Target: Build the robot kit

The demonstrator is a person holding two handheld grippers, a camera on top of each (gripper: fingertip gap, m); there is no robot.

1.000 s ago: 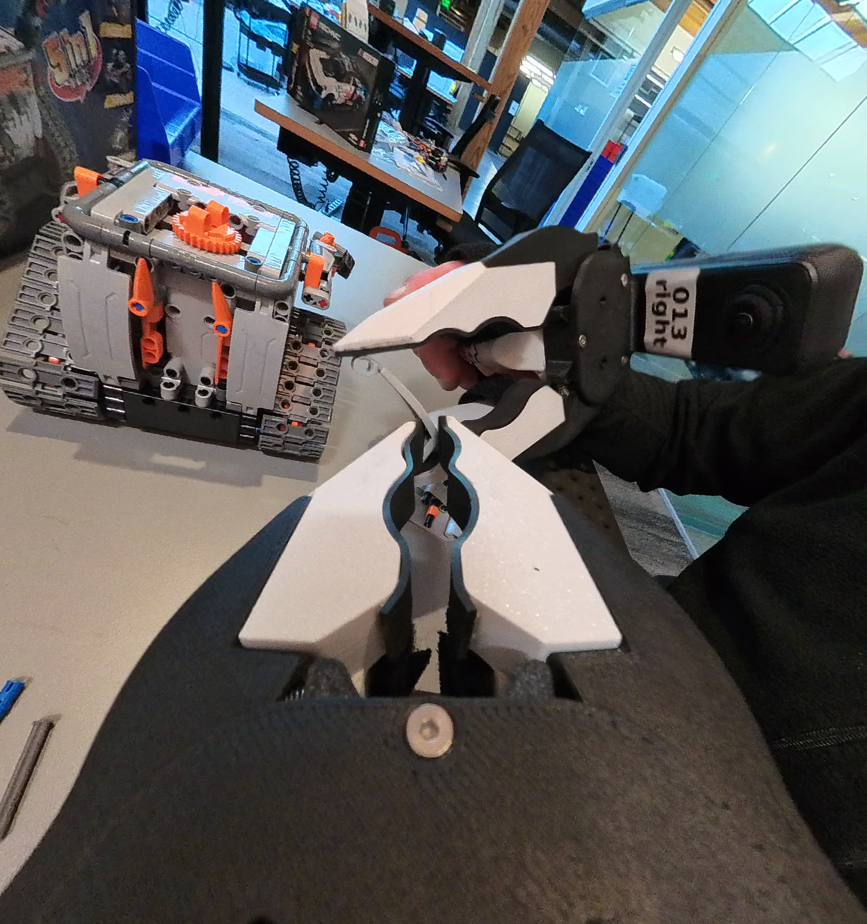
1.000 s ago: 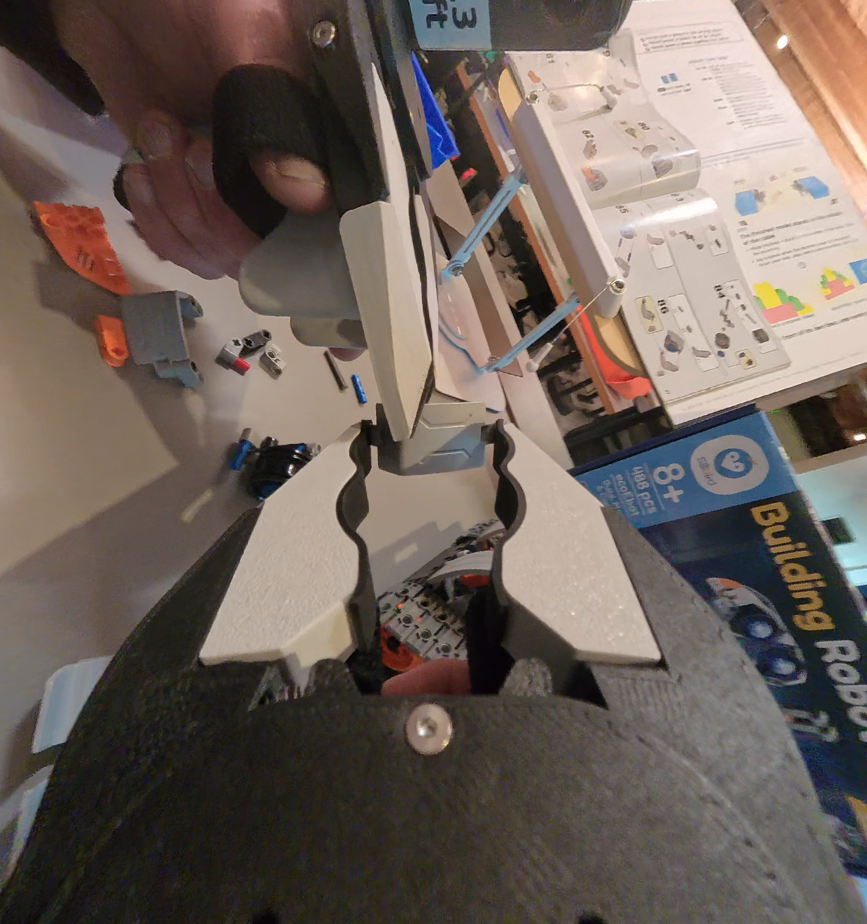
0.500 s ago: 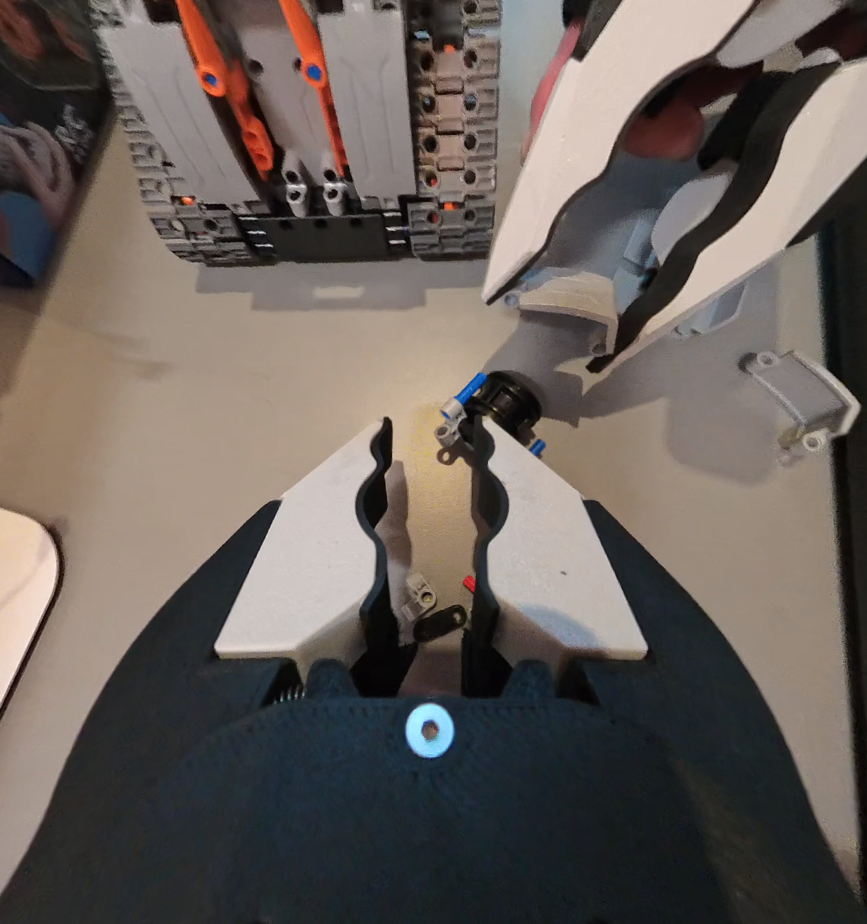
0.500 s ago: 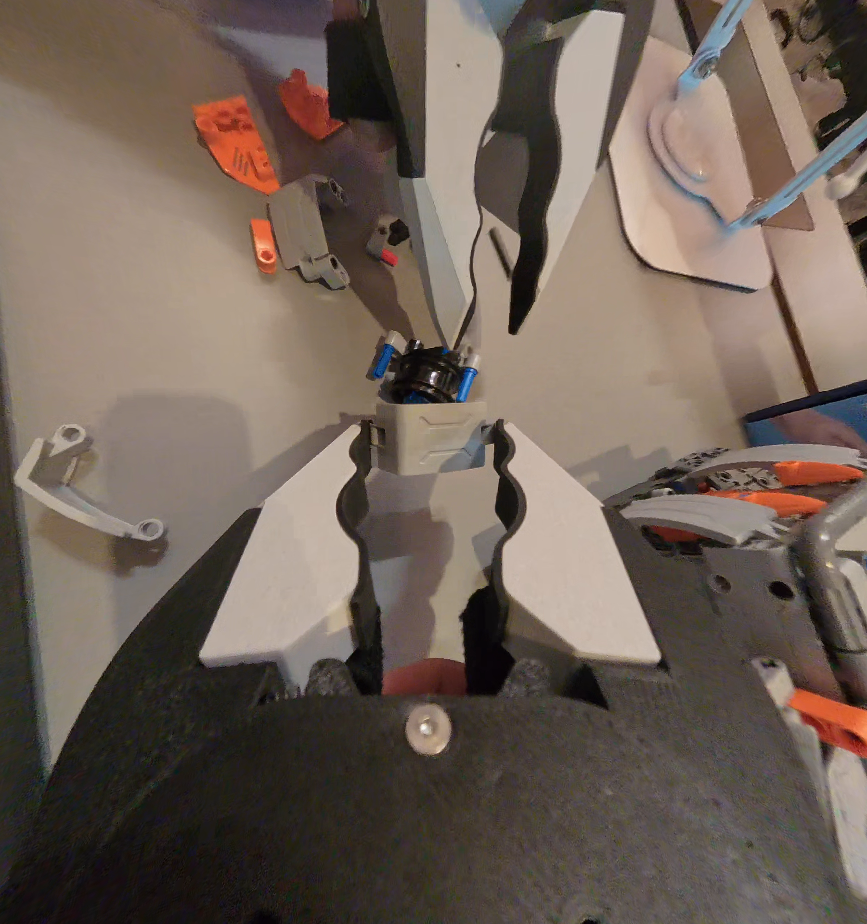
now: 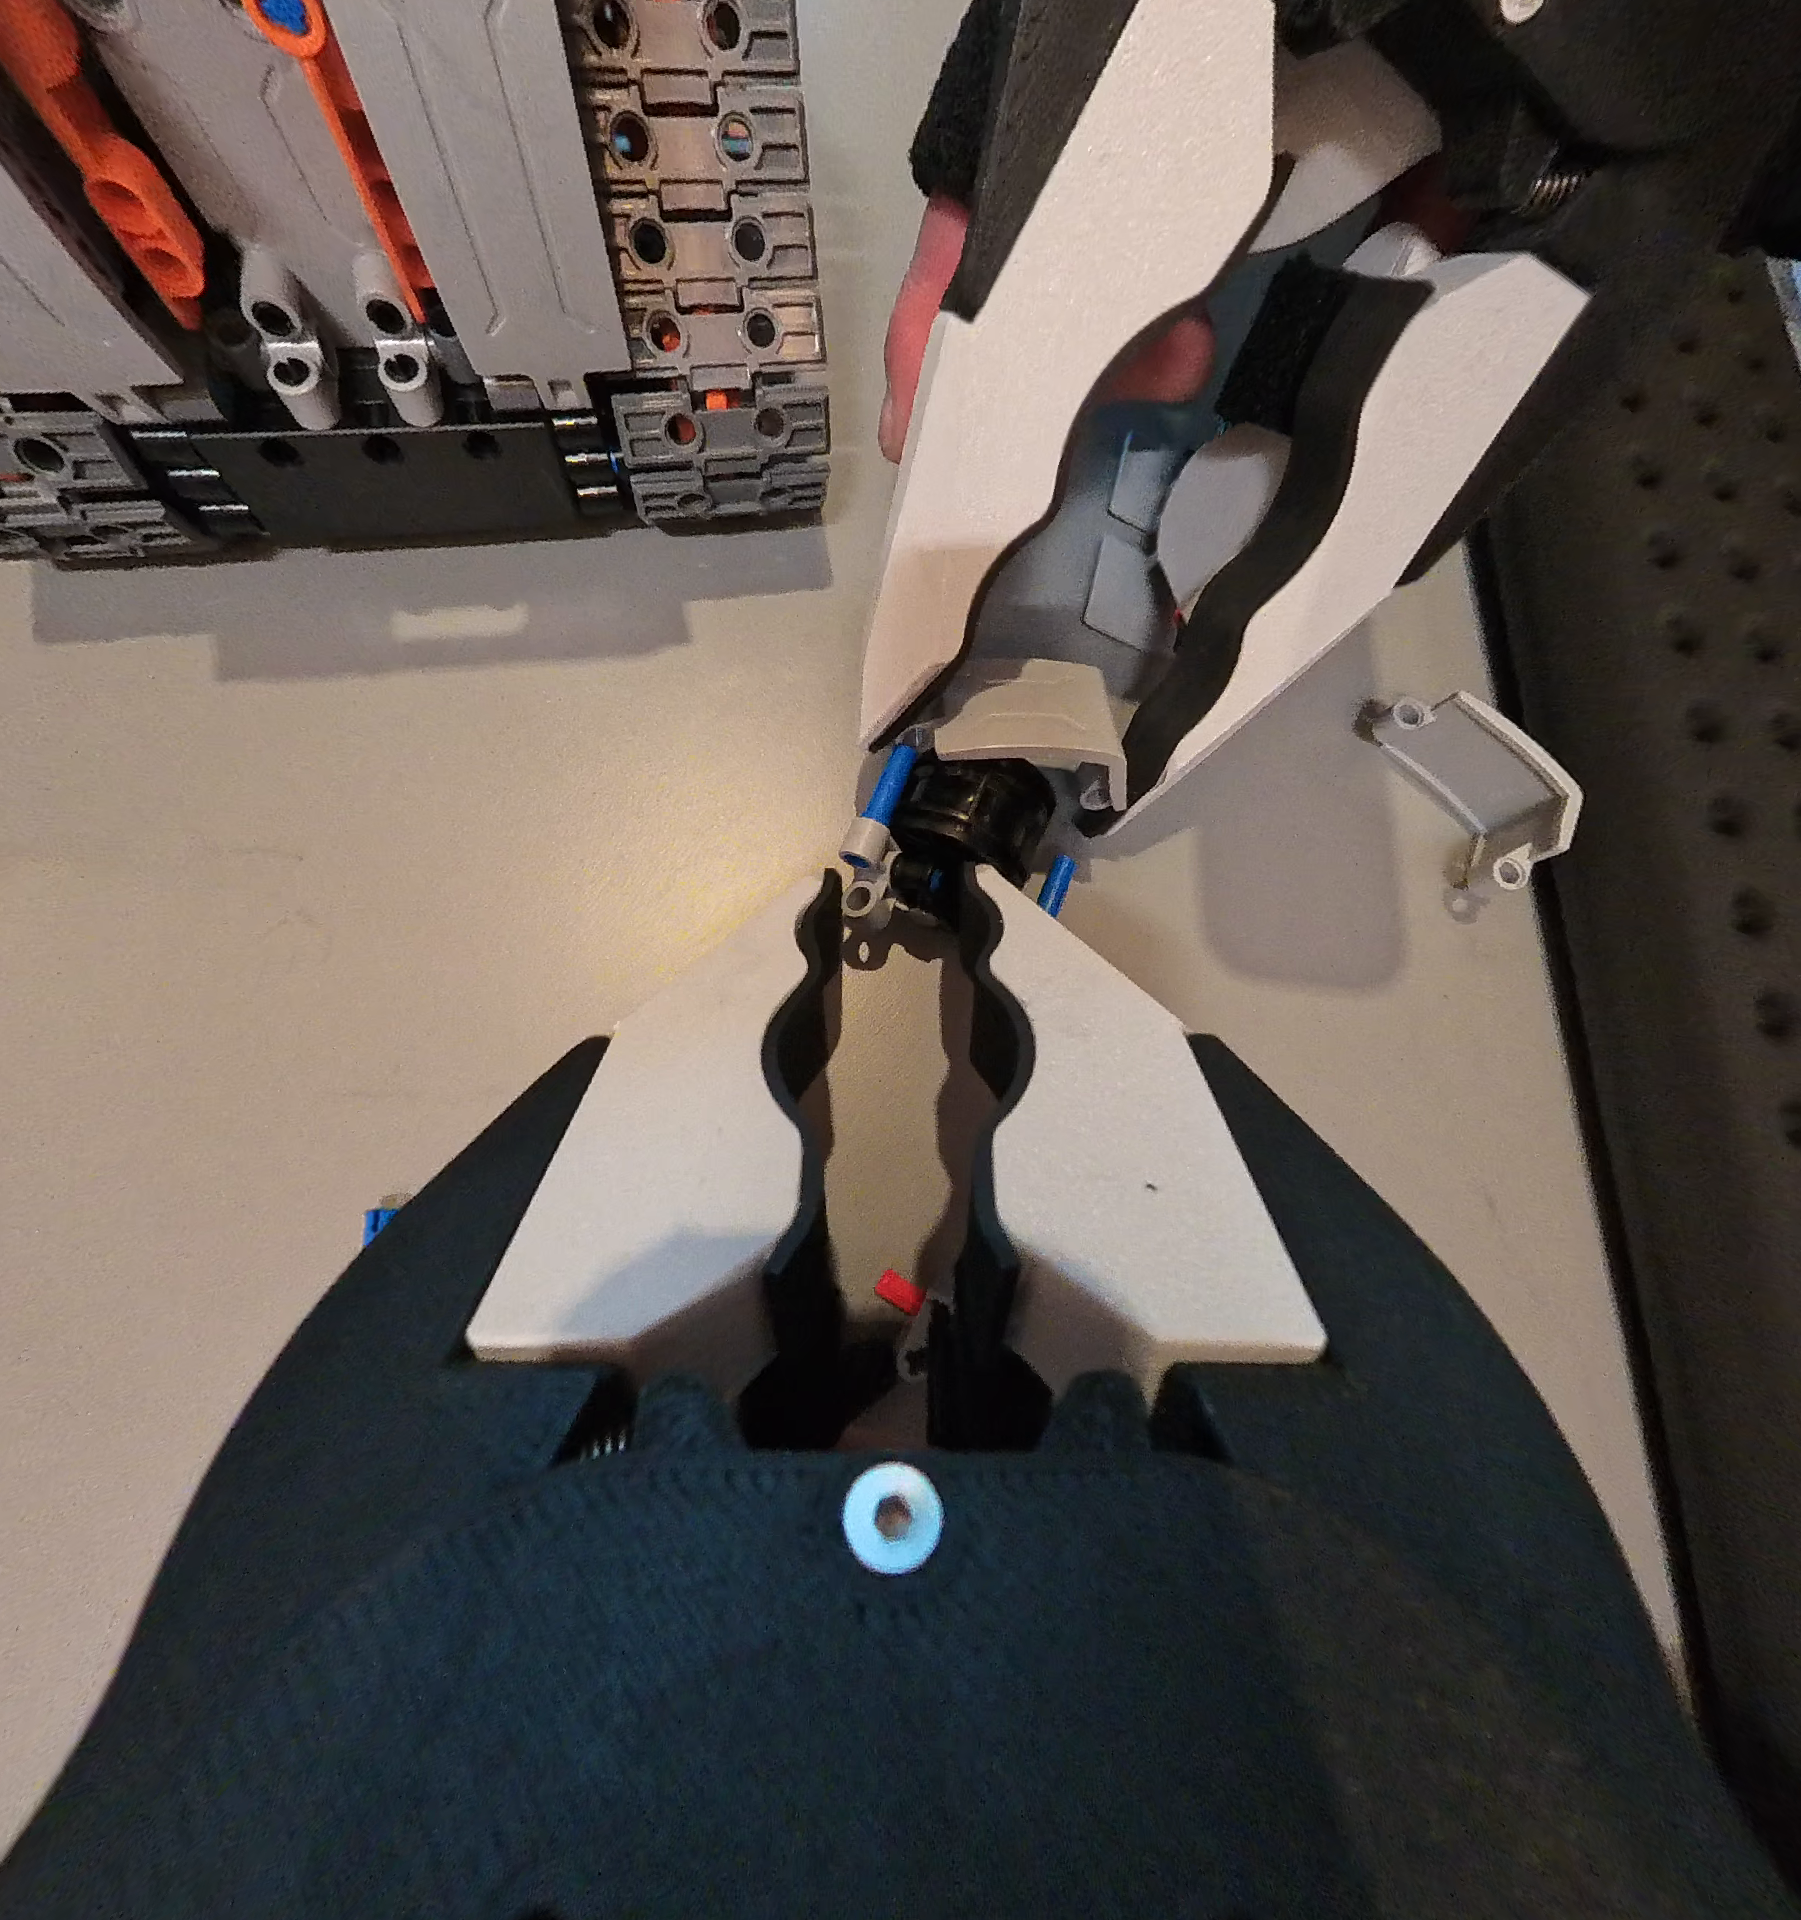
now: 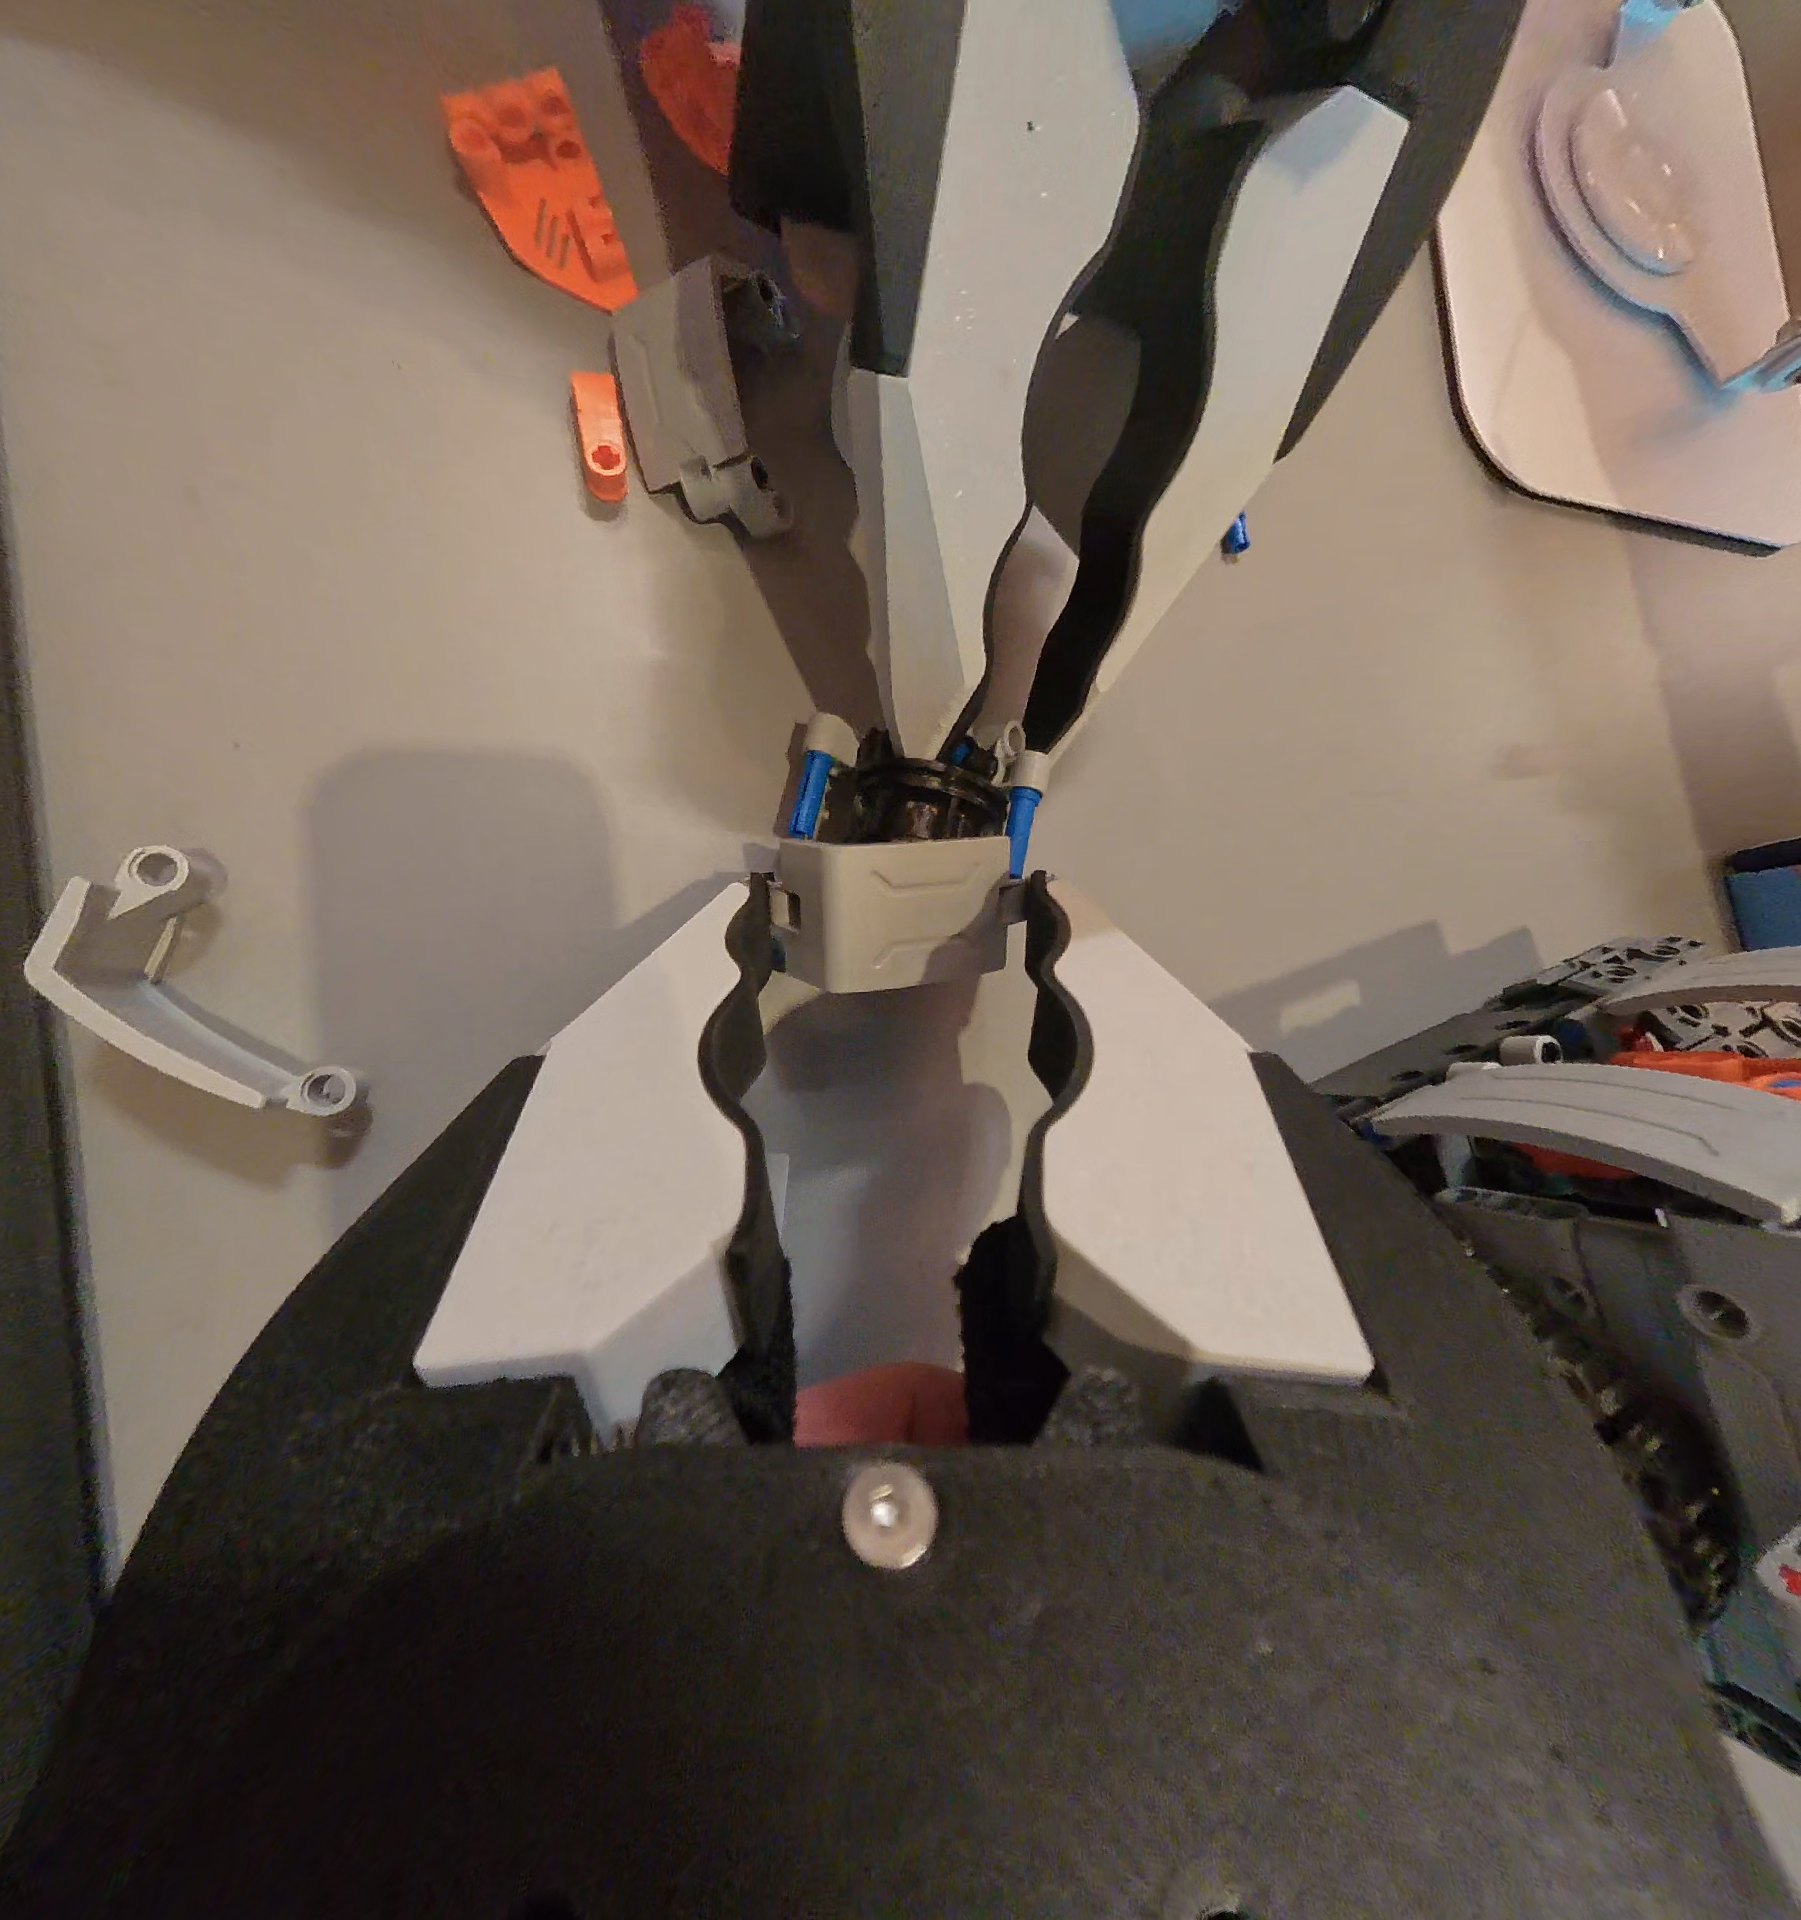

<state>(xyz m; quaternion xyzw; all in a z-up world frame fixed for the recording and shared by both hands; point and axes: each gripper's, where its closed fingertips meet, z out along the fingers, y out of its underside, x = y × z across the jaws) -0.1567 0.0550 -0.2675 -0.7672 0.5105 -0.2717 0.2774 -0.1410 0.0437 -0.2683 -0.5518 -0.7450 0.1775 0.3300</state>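
My right gripper [image 6: 896,914] is shut on a grey panel piece [image 6: 891,914], held across its fingertips just above the table. The panel sits against a black round part [image 6: 917,800] that has blue pins on both sides. My left gripper [image 5: 901,894] comes from the opposite side. Its fingertips press on the small grey connector and black stub at the far end of the black round part [image 5: 969,821]. In the left wrist view the right gripper [image 5: 1010,790] reaches in from the upper right with the grey panel [image 5: 1041,707].
A grey, black and orange tracked model [image 5: 356,312] stands close behind; it also shows in the right wrist view [image 6: 1602,1091]. Loose parts lie around: a curved grey piece [image 6: 169,966], orange pieces [image 6: 543,197], a grey block [image 6: 688,395]. A white stand base [image 6: 1623,312] sits far right. The tips of both grippers are at nearly the same place.
Both grippers have come down from mid-air to the table. The right has brought the grey panel against the black round part. The left's fingers have narrowed onto that part's far end.
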